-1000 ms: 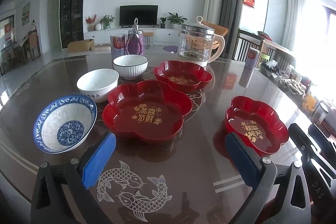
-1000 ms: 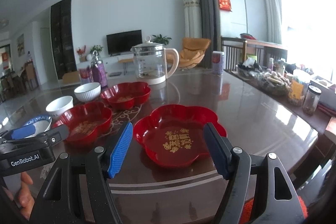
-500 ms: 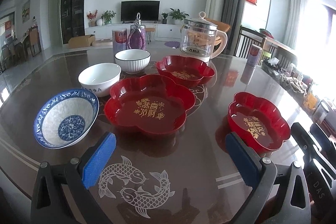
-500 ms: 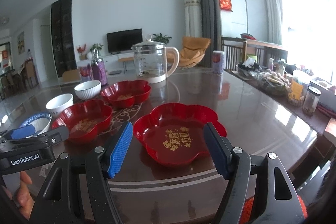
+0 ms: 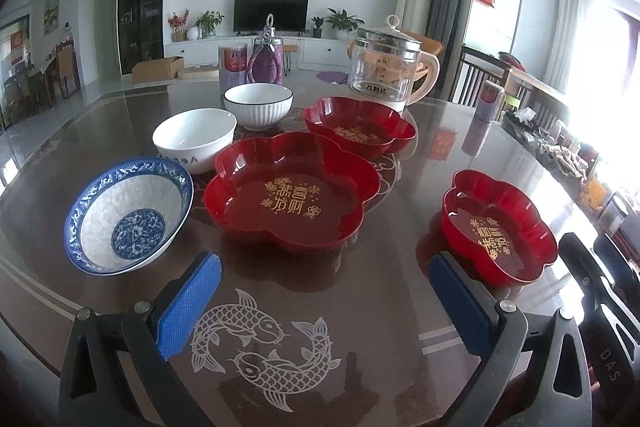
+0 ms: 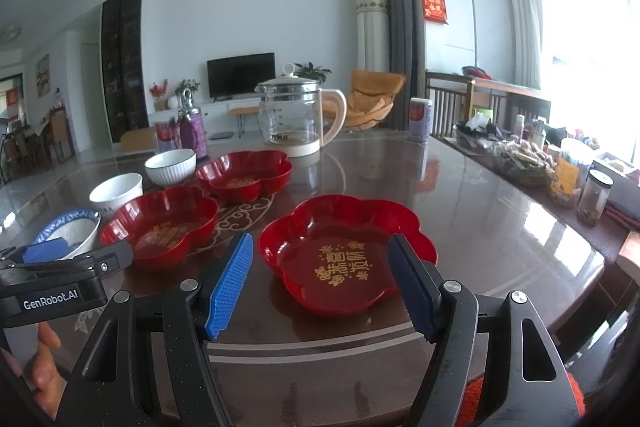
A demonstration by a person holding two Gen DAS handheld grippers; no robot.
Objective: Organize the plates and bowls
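Glossy red plate [image 6: 344, 259] lies untouched beyond the empty, wide-open right gripper [image 6: 320, 283]; we judge its slick rim may slip when pinched.

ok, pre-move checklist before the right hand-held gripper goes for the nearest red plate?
1. Right hand-held gripper open, nothing held: ok.
2. Nearest red plate lined up between its fingers, not yet touched: ok.
3. That plate stands apart from the middle red plate: ok.
4. Left hand-held gripper open, over bare table, clear of the dishes: ok.
5. Blue-and-white bowl, plain white bowl and ribbed white bowl all upright, unstacked: ok.
6. Far red plate empty: cannot tell, gold marks inside could be print or crumbs.
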